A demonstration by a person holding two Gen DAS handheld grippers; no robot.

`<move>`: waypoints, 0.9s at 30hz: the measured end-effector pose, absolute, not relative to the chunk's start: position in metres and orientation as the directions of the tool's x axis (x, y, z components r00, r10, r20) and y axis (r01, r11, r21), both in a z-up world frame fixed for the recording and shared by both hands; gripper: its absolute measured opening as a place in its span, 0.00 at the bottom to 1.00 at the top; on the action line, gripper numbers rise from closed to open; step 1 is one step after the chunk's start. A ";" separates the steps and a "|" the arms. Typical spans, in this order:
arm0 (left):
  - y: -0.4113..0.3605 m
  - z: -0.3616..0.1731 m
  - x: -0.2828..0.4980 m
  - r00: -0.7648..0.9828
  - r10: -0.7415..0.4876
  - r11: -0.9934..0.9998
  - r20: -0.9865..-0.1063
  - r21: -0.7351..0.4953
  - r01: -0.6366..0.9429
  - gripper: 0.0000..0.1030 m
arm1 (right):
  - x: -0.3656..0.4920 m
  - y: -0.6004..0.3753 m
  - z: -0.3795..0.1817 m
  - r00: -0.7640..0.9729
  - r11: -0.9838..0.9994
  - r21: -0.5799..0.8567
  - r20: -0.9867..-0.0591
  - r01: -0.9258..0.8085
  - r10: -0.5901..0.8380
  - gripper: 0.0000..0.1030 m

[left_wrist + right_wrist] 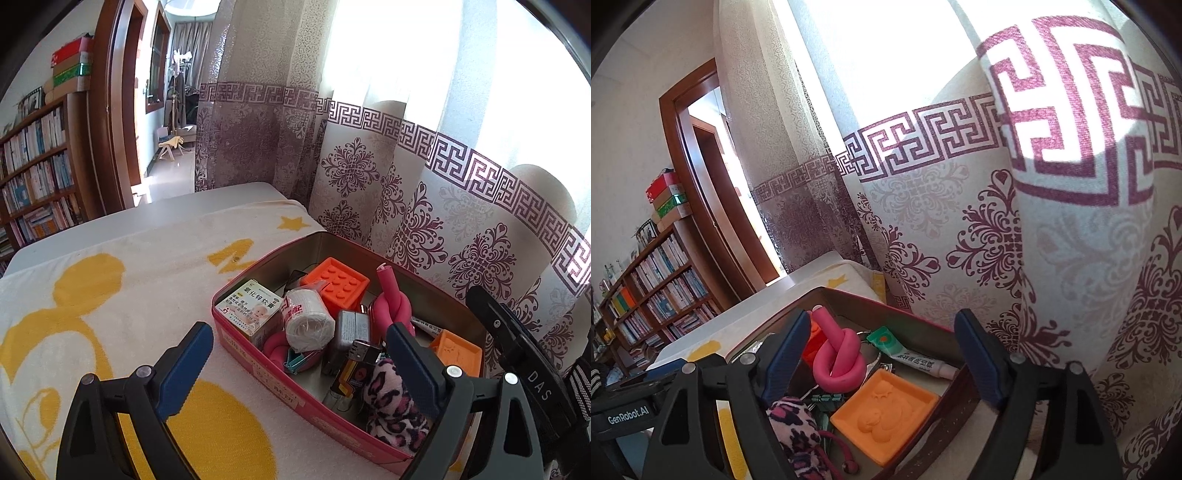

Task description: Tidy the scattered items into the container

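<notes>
1. The left gripper (299,373), black-framed with blue pads, stands with its jaws wide apart and nothing between the pads; its left finger hangs over the towel, its right finger over the tin's inside.
2. The right gripper (882,363) is likewise spread wide, empty, straddling the tin's far end.
3. Directly ahead of both sits the container, a pink rectangular metal tin (258,347) with its lid off.
4. Inside it, just beyond the left gripper's right pad, lie a pink leopard-print plush scrunchie (393,402), a lighter (354,369), a white bandage roll (306,321) and a small white medicine box (251,306).
5. Farther in are an orange studded block (336,284), a knotted pink foam rod (838,358) and a flat orange moulded tray (882,413).
6. A green-capped white tube (912,356) lies by the far wall.
7. Under the tin spreads a white towel with yellow shapes (110,295); a patterned curtain (424,192) hangs behind.
</notes>
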State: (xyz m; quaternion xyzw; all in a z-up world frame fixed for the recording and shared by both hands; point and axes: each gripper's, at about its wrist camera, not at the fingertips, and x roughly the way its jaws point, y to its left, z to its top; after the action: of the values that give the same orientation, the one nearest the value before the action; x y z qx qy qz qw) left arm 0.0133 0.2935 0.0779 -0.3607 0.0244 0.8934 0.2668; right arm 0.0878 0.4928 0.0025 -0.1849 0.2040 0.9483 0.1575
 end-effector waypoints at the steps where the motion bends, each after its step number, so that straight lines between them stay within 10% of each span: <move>1: 0.292 0.078 0.013 -0.598 0.459 -0.857 -0.657 -0.149 -0.493 0.93 | 0.087 0.492 0.002 -0.881 -0.869 0.324 -0.418 -0.374 0.223 0.81; 27: 0.264 0.088 0.040 -0.675 0.384 -0.880 -0.630 -0.030 -0.473 0.93 | 0.116 0.459 0.025 -0.861 -0.934 0.219 -0.487 -0.281 0.145 0.98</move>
State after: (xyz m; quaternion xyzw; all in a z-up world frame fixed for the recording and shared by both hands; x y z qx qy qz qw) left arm 0.0395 0.2640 0.0884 -0.3276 0.0677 0.9126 0.2349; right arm 0.1159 0.4589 0.0252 -0.2385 0.1427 0.9541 0.1118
